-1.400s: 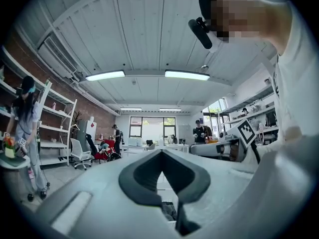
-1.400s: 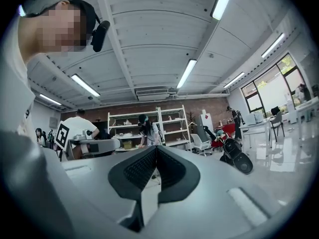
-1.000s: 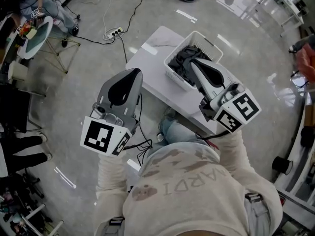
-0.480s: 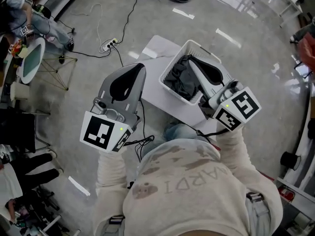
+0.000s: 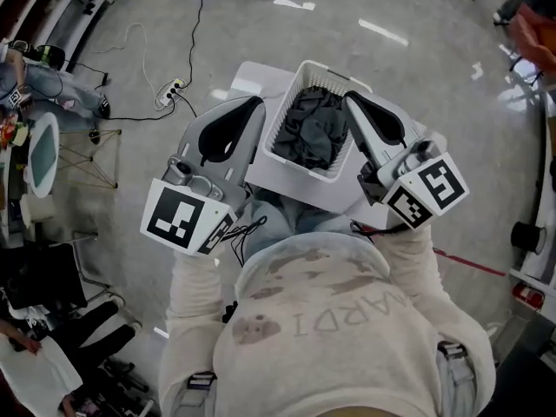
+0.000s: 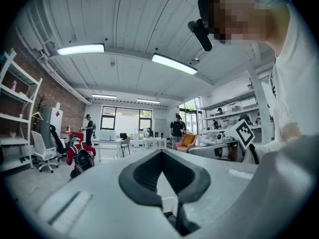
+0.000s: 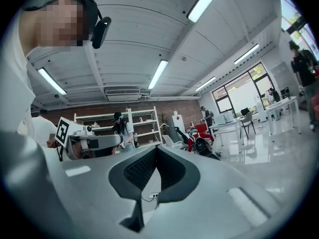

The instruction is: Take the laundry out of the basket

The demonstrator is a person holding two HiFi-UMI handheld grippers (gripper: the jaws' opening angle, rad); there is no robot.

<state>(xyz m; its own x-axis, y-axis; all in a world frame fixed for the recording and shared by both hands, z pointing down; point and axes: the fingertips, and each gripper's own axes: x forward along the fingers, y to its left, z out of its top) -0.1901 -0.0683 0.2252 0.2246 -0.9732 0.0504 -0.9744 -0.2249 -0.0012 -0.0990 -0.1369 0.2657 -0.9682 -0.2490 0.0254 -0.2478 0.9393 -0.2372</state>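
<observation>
The left tongs (image 5: pixel 255 102) are held up over the worktop's (image 5: pixel 246 75) left edge. Their tips are closed together and hold nothing, as the left gripper view (image 6: pixel 160 152) shows. The right tongs (image 5: pixel 349 96) hang near the right edge, likewise closed and empty (image 7: pixel 156 147). Between them the white basket (image 5: pixel 298 170) stands mid-worktop, close to the near edge. The dark laundry (image 5: pixel 313 129) lies heaped inside the basket.
</observation>
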